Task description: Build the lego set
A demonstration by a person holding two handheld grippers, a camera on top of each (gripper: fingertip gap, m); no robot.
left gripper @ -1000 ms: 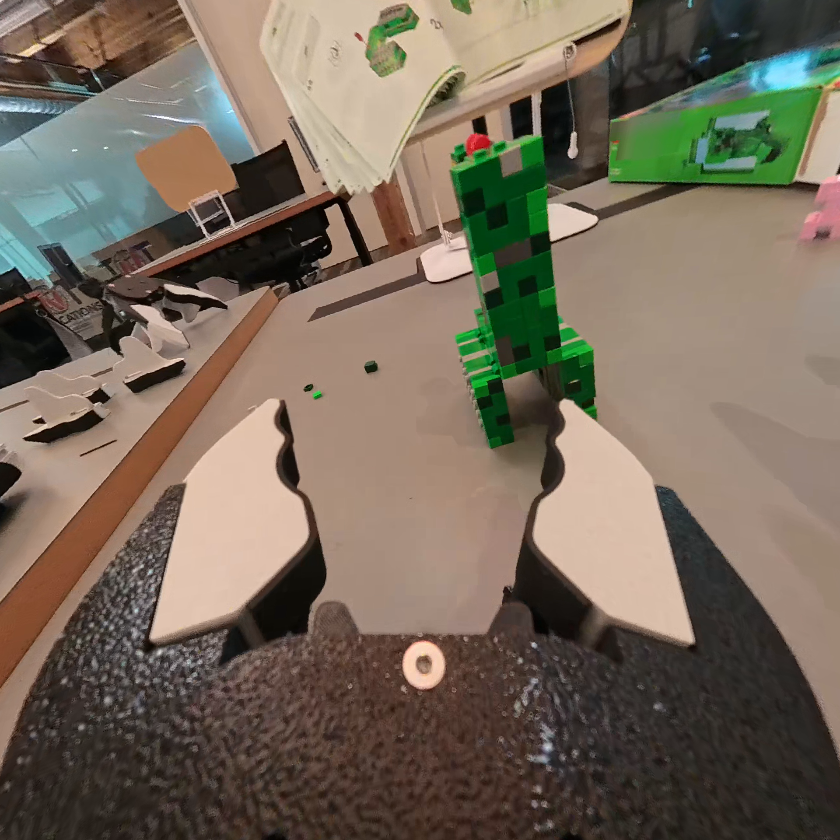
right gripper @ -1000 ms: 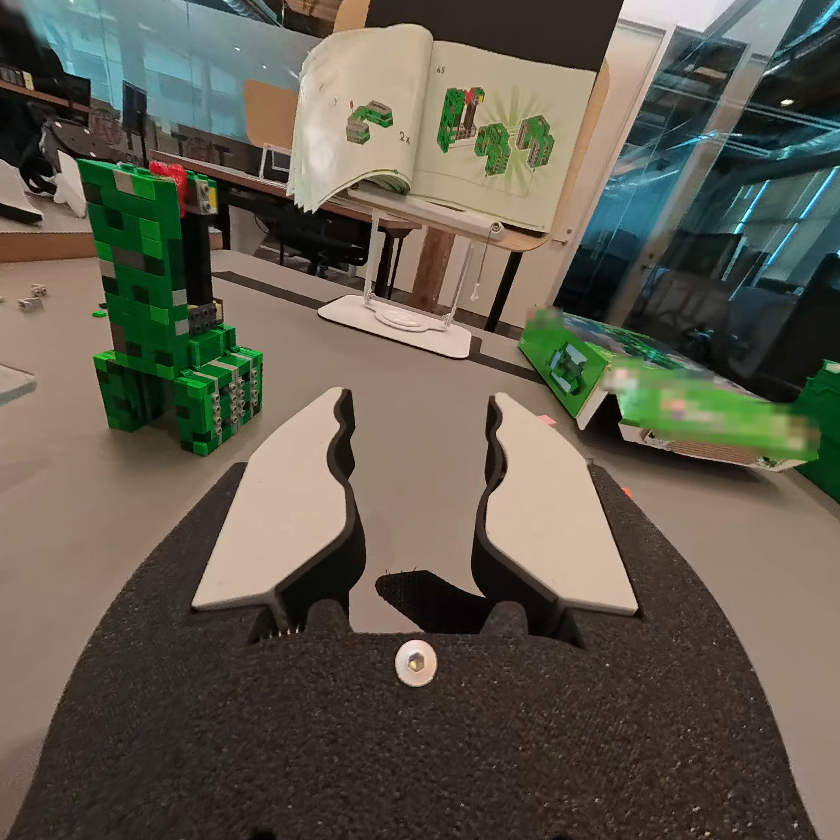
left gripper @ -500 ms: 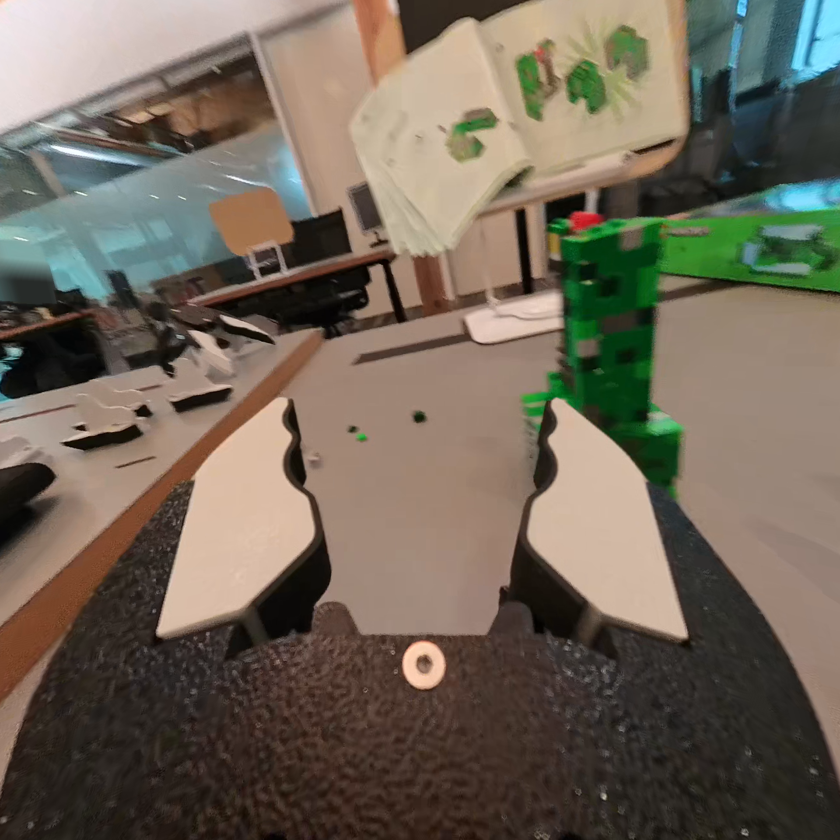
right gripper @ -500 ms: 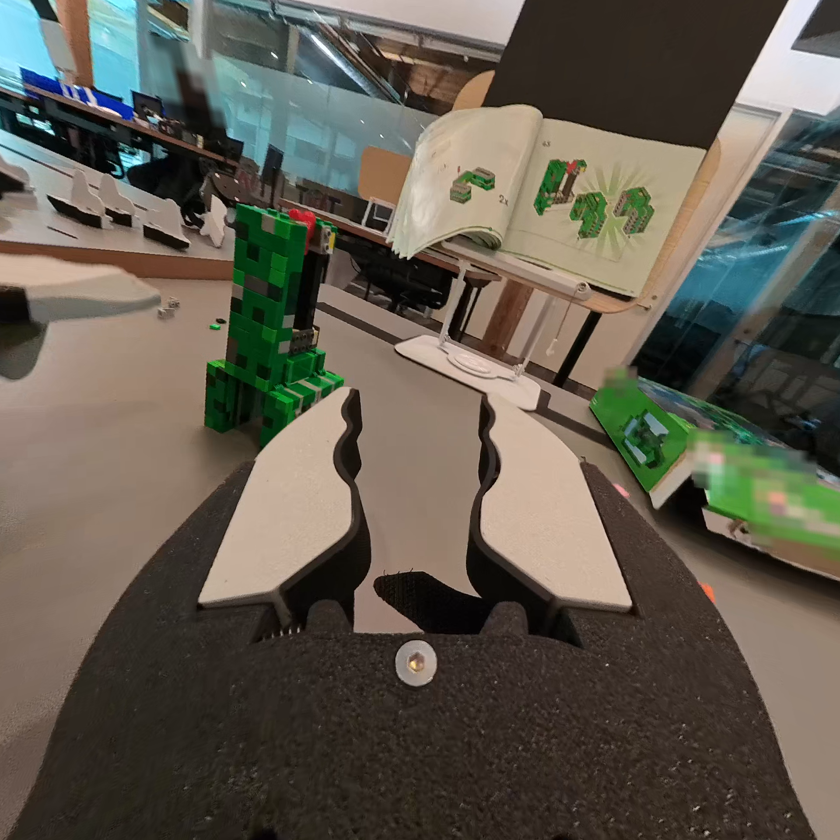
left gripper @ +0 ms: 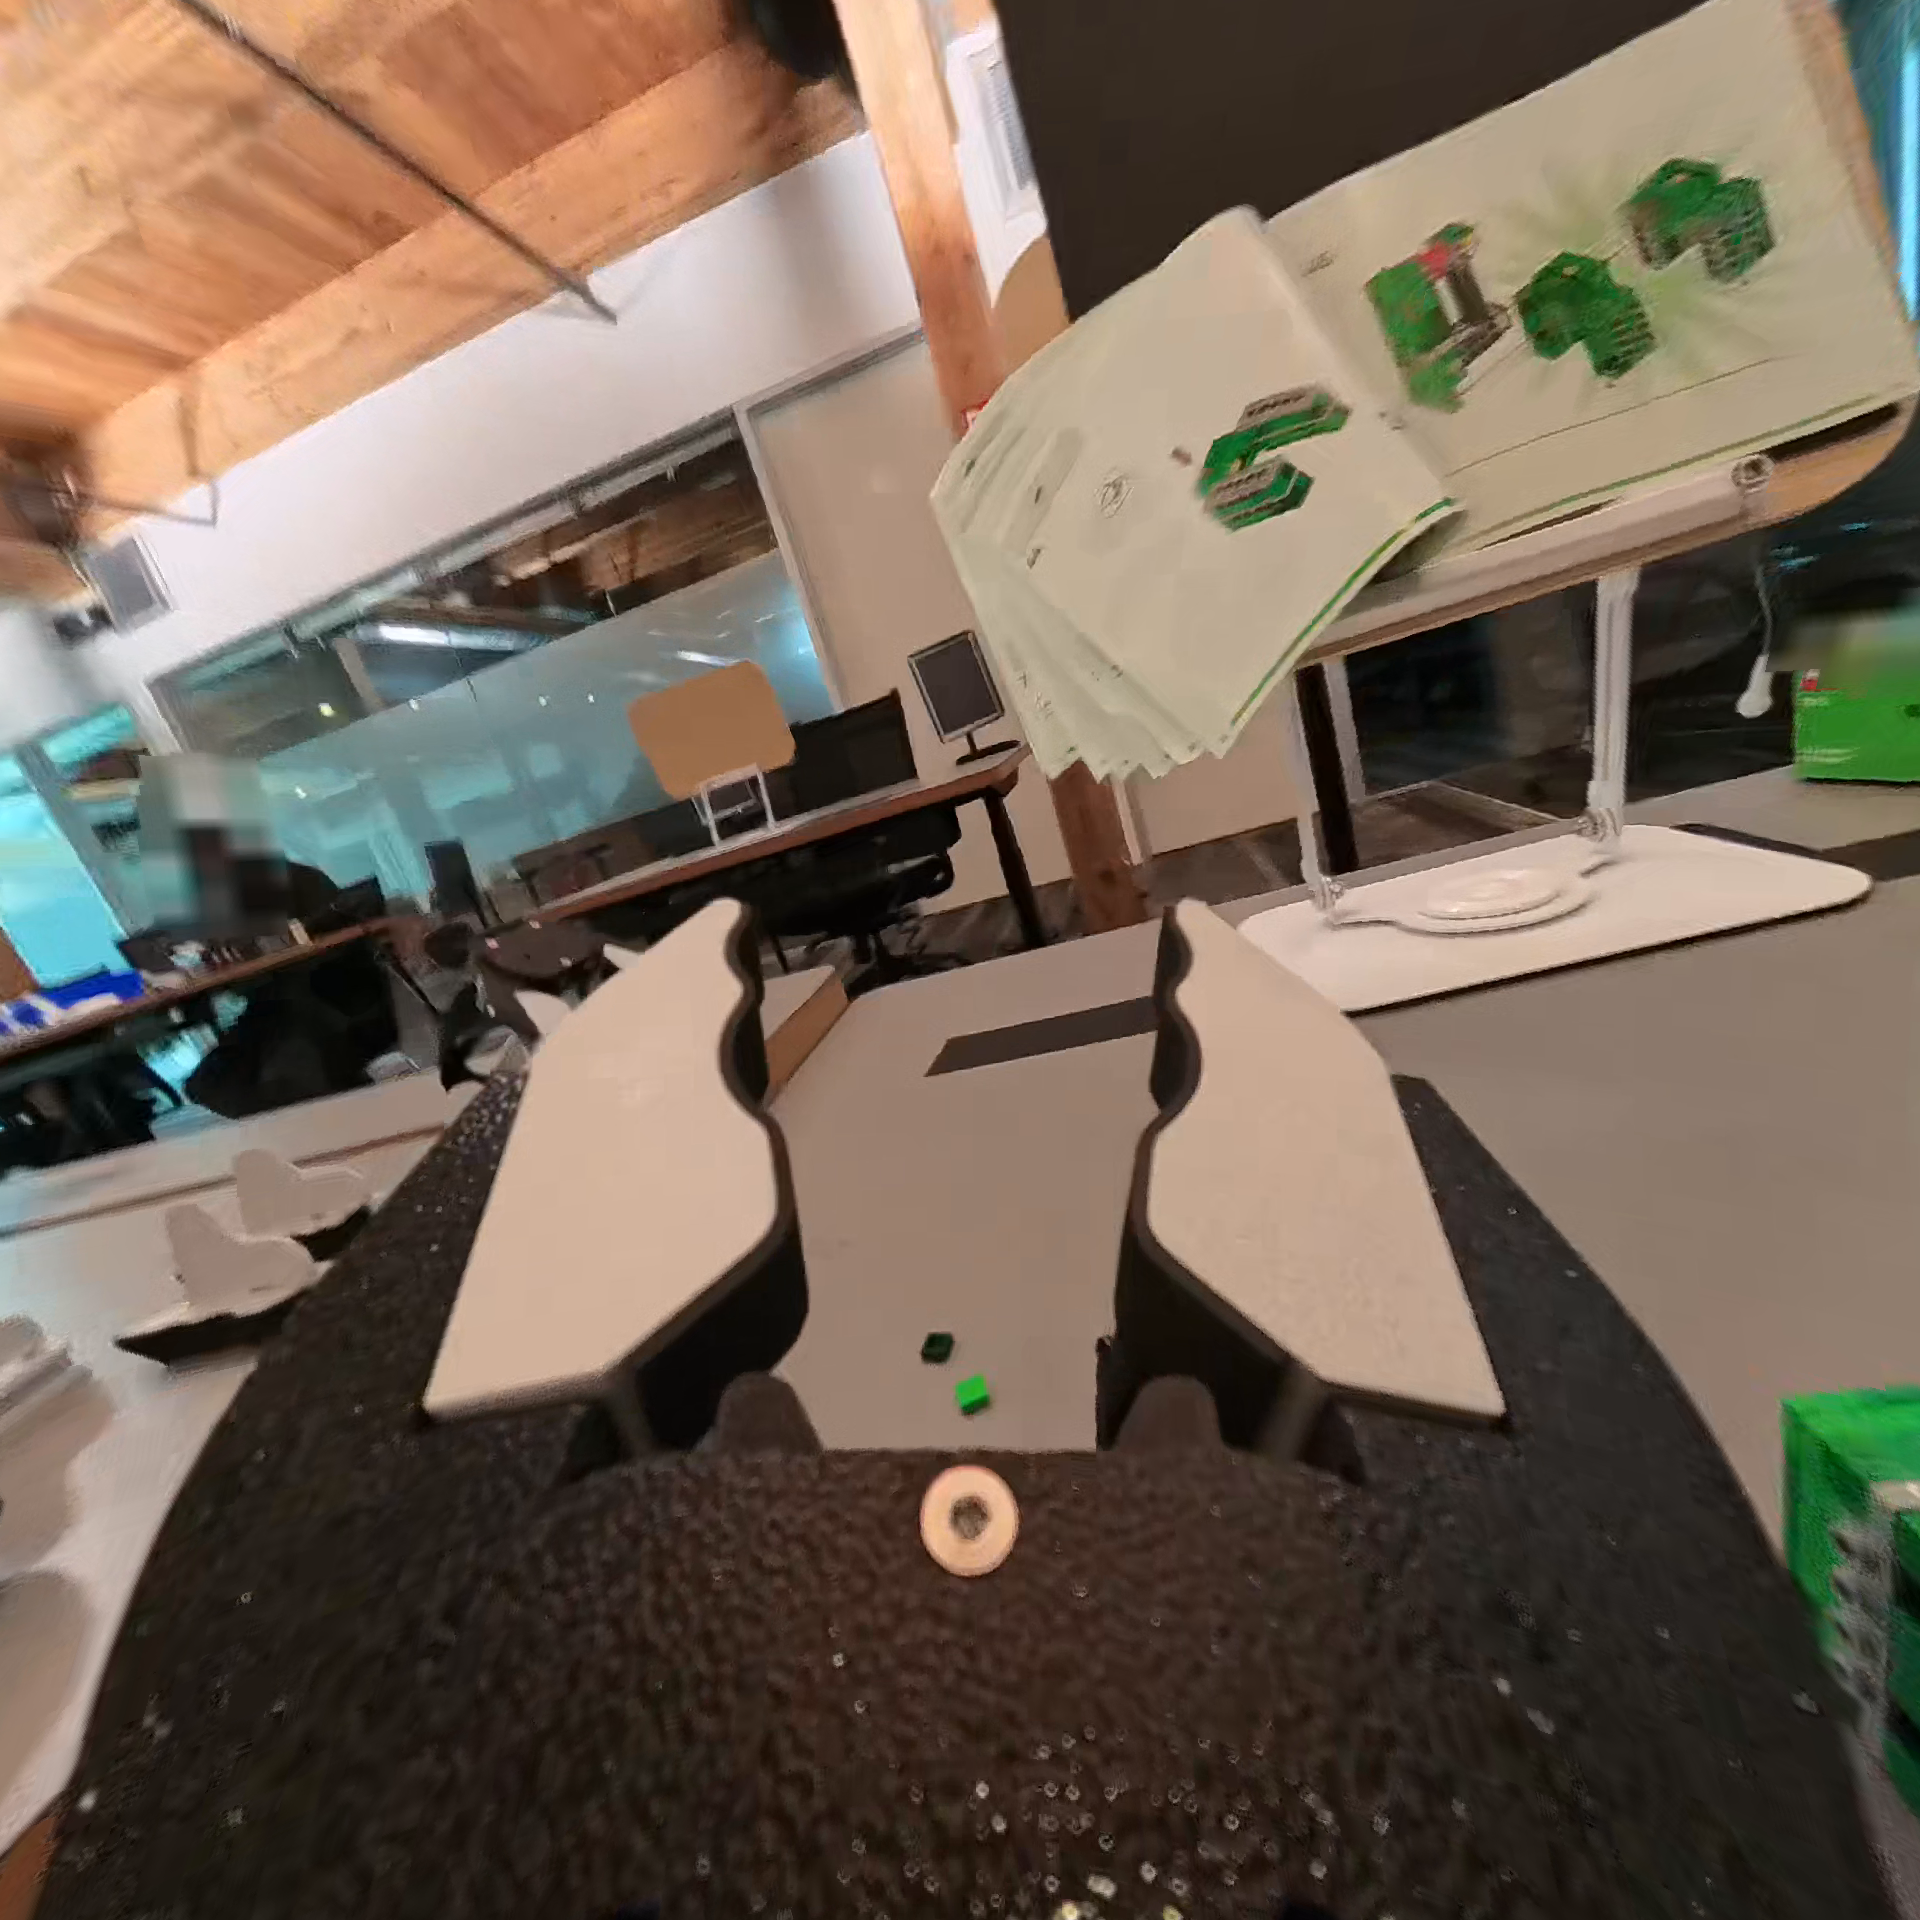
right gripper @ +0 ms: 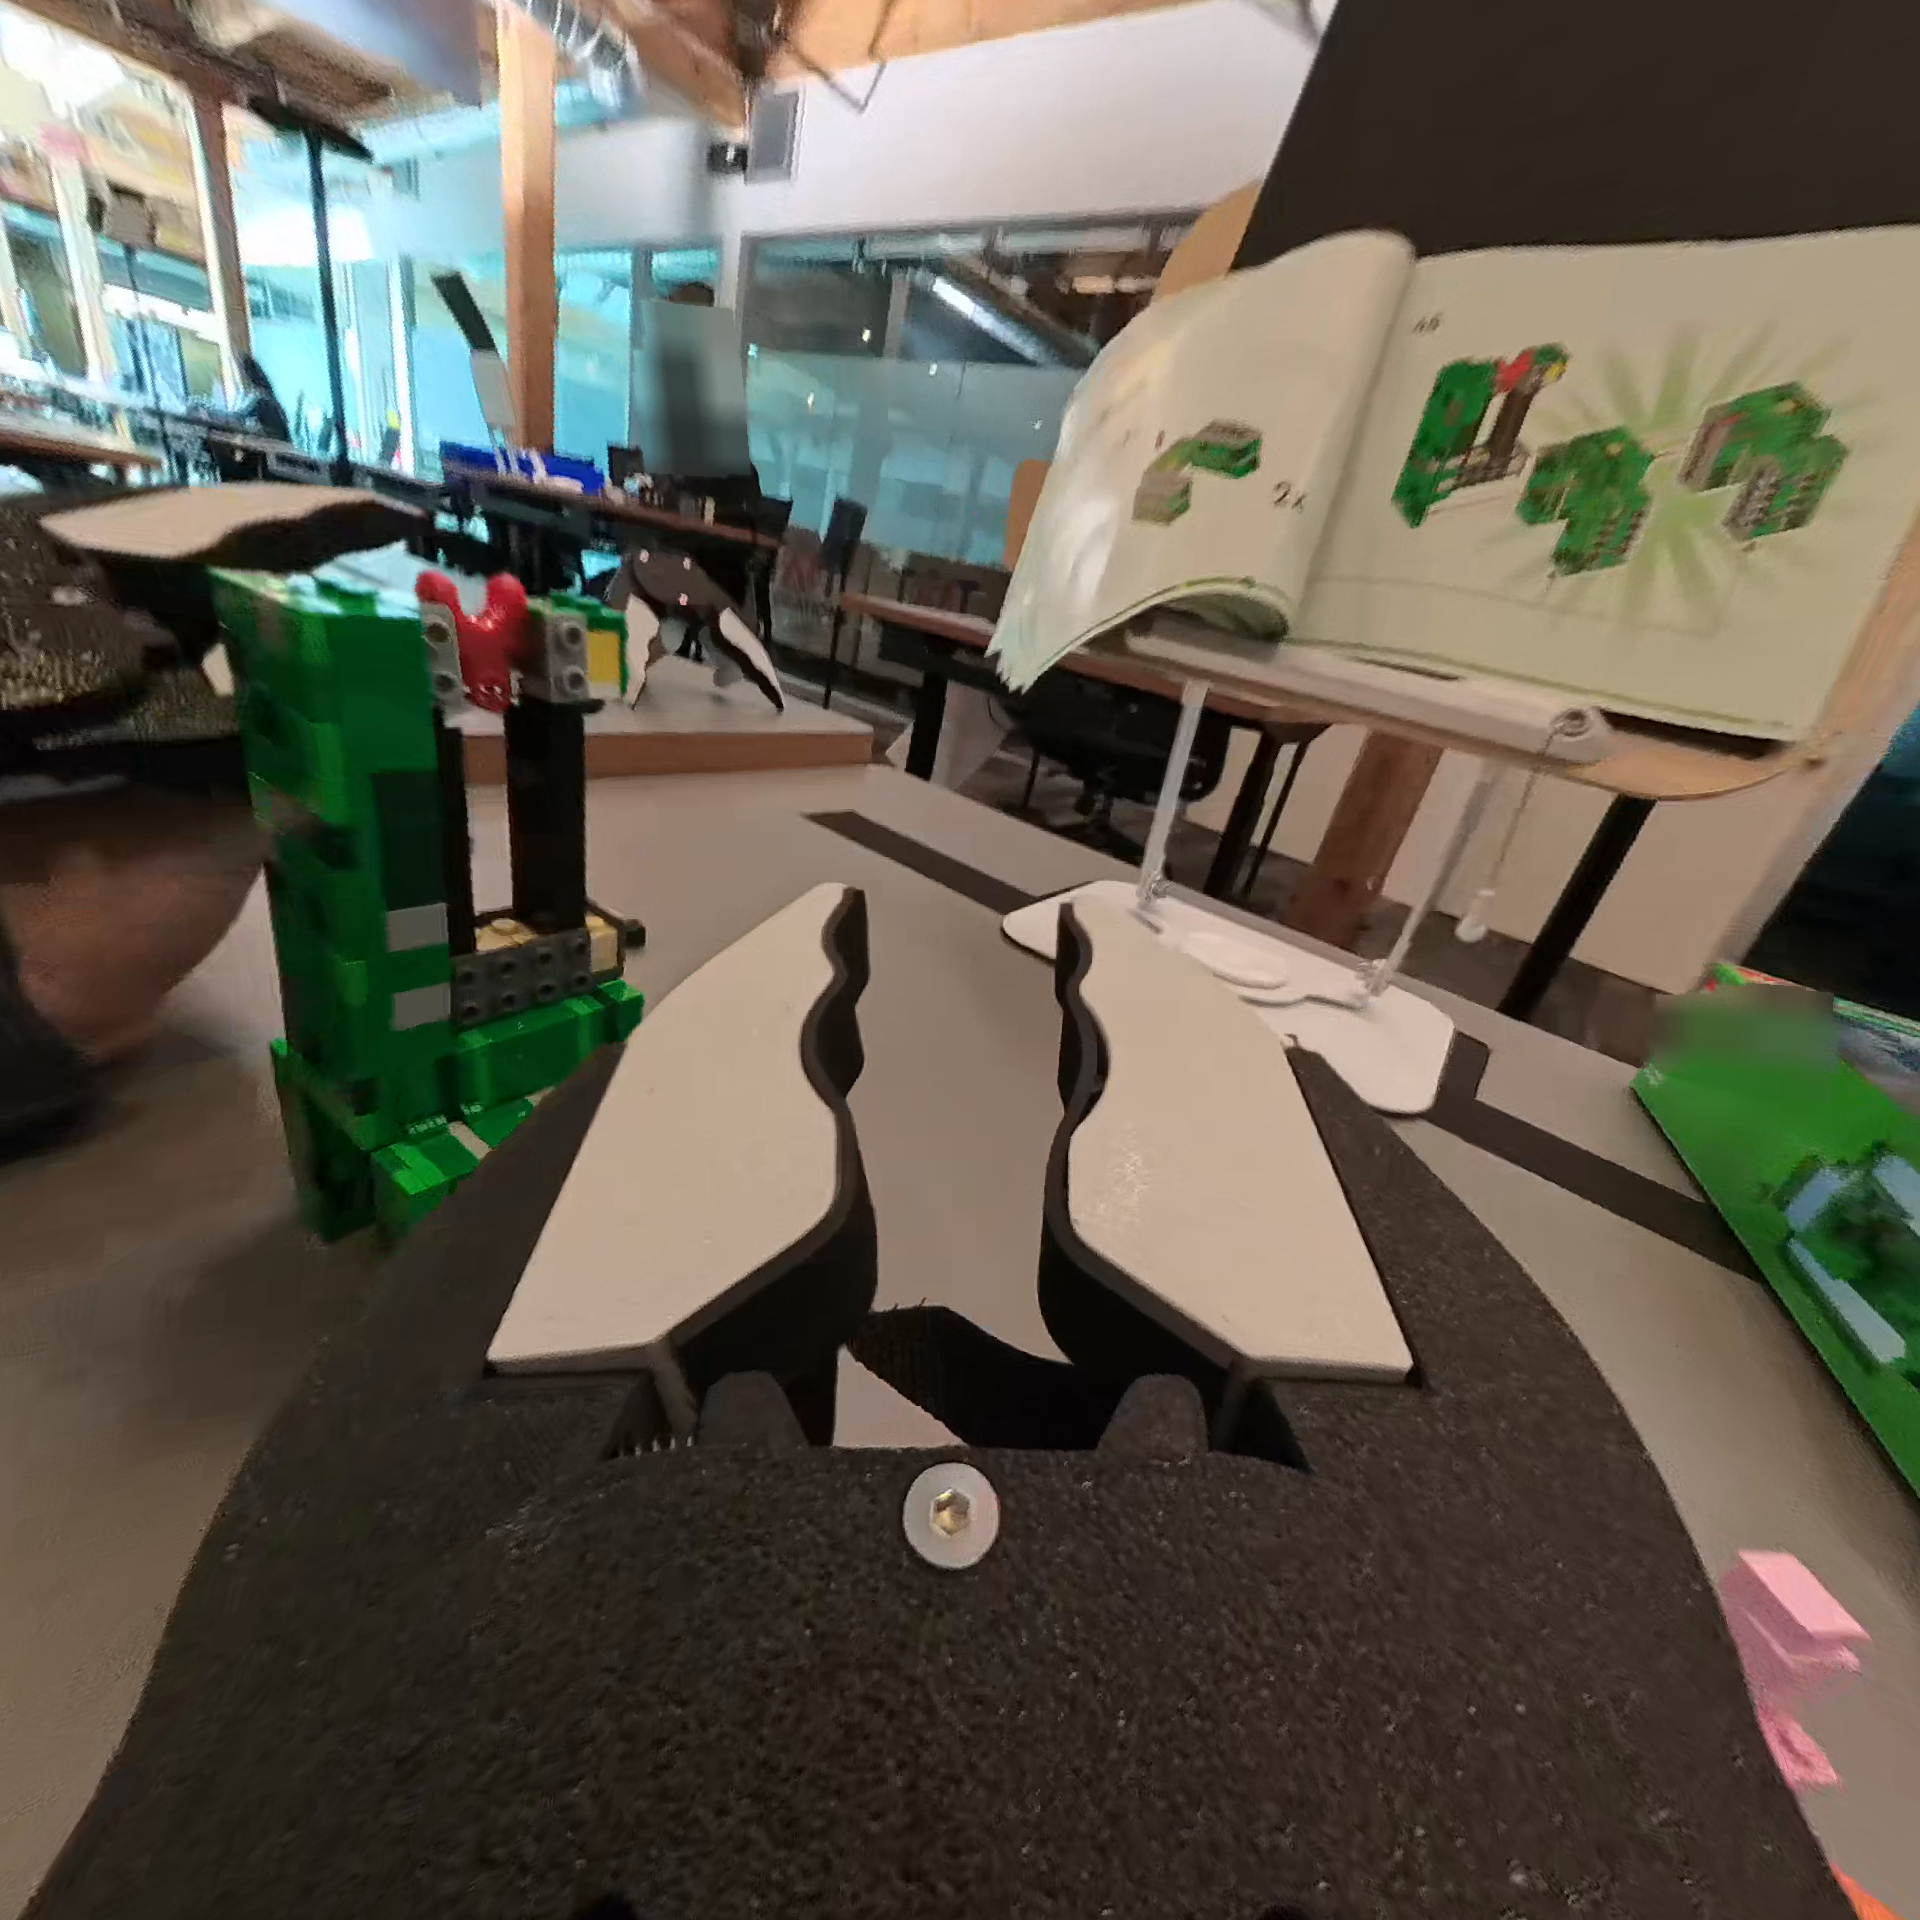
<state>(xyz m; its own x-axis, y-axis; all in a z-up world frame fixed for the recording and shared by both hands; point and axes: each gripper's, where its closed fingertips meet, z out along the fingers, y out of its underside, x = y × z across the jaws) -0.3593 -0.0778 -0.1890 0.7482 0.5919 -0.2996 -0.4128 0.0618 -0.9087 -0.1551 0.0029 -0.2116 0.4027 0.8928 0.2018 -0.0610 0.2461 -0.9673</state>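
white book stand (right gripper: 1226, 966) | wooden post (left gripper: 935, 260) | office desks (left gripper: 831, 821) | glass partitions (left gripper: 540, 727)

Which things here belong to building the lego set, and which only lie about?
For the job:
green lego model
instruction book
two loose green pieces
green set box

Lying about:
book stand
pink block figure
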